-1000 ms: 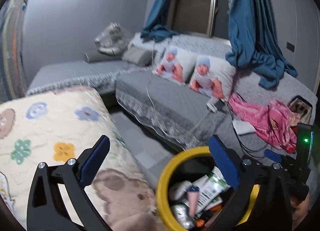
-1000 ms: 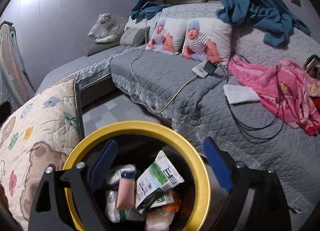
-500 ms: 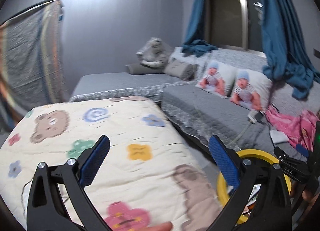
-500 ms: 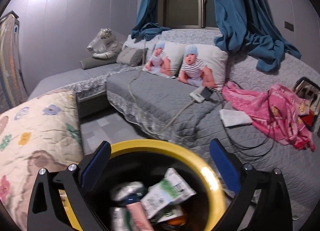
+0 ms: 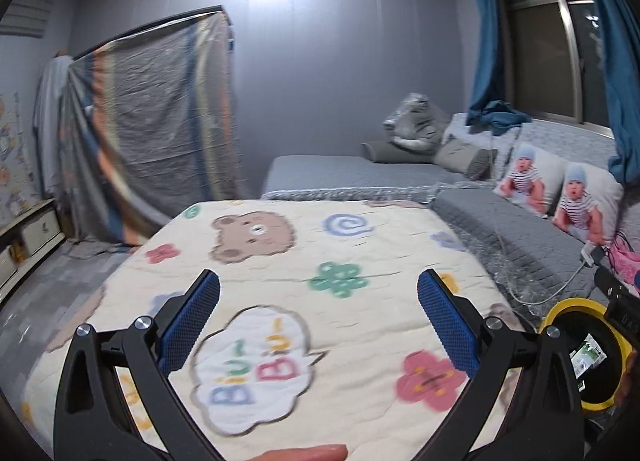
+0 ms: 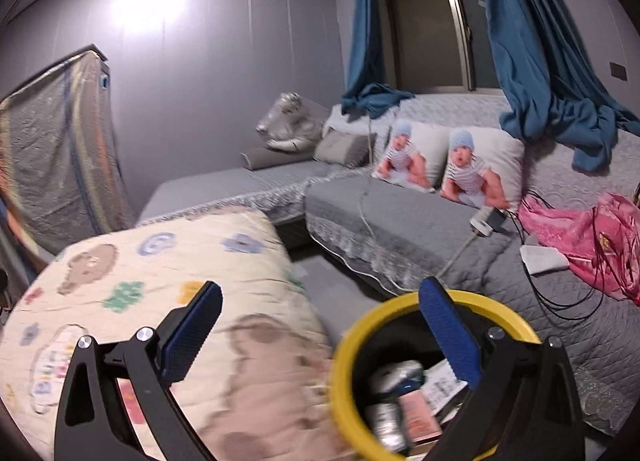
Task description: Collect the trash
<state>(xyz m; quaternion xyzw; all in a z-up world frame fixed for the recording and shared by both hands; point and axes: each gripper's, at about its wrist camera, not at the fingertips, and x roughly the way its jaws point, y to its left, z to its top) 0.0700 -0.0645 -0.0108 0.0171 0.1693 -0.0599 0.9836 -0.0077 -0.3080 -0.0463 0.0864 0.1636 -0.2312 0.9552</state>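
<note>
Left wrist view: yellow-rimmed bin (image 5: 560,307) at far right, beside the cartoon quilt (image 5: 304,261); a green-and-white carton (image 5: 586,355) shows inside. Left claw (image 5: 318,319) spread wide over the quilt, holding nothing.

Right wrist view: the bin (image 6: 348,345) sits low, between quilt (image 6: 160,269) and grey sofa (image 6: 404,229). Contents, blurred: a crumpled silver wrapper (image 6: 396,375), a pink tube (image 6: 416,413), a white carton (image 6: 440,383). Right claw (image 6: 318,319) wide apart, empty; its right finger hangs over the bin's mouth.

Grey sofa bed (image 6: 404,229) and floor (image 6: 336,285)

2 baby-print pillows (image 6: 452,165), a pink cloth (image 6: 580,237) and a charger (image 6: 486,219) lie on the sofa bed; a yellow-rimmed bin (image 6: 360,325) stands on the floor.
</note>
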